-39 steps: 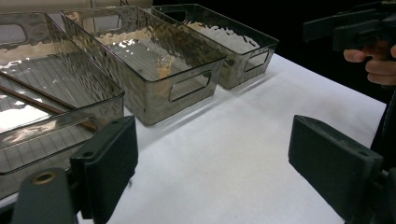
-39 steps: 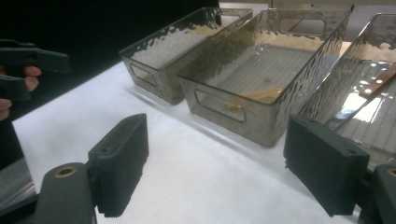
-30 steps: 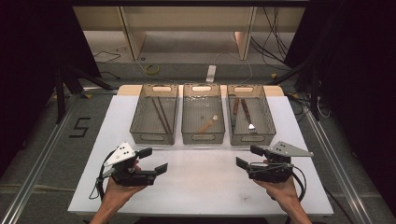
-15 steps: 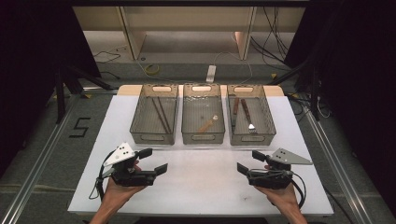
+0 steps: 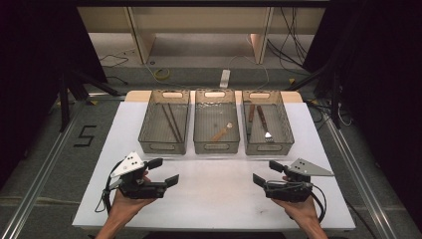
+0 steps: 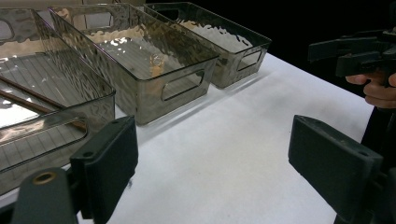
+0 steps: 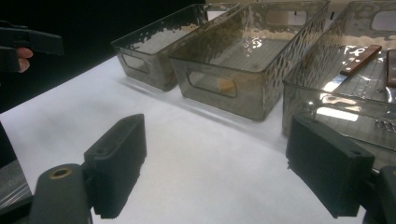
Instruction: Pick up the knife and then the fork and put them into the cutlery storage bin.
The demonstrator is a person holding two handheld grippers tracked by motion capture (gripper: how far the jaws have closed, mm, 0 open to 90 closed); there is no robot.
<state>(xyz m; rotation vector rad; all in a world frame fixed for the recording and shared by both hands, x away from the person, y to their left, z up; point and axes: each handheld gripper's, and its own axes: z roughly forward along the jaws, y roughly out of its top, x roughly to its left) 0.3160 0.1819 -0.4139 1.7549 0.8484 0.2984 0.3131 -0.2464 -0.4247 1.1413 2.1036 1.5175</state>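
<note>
Three smoky see-through bins stand in a row at the back of the white table [image 5: 214,199]. Two dark chopsticks [image 5: 170,122] lie in the left bin [image 5: 164,148]. A wooden-handled spoon [image 5: 221,133] rests in the middle bin [image 5: 216,148]. The right bin [image 5: 268,148] holds a knife [image 5: 251,113] and a fork [image 5: 263,124], both wooden-handled. My left gripper [image 5: 164,172] is open and empty at the front left, its jaws wide apart in the left gripper view [image 6: 212,163]. At the front right my right gripper [image 5: 267,173] is open and empty too [image 7: 222,163].
Both grippers point inward at each other across bare white table in front of the bins. The table's front edge lies just below the hands. Cables and a power strip [image 5: 225,78] lie on the floor behind the table.
My right gripper has drifted a little nearer the front edge of the table. The left gripper has stayed where it was. Both stay open.
</note>
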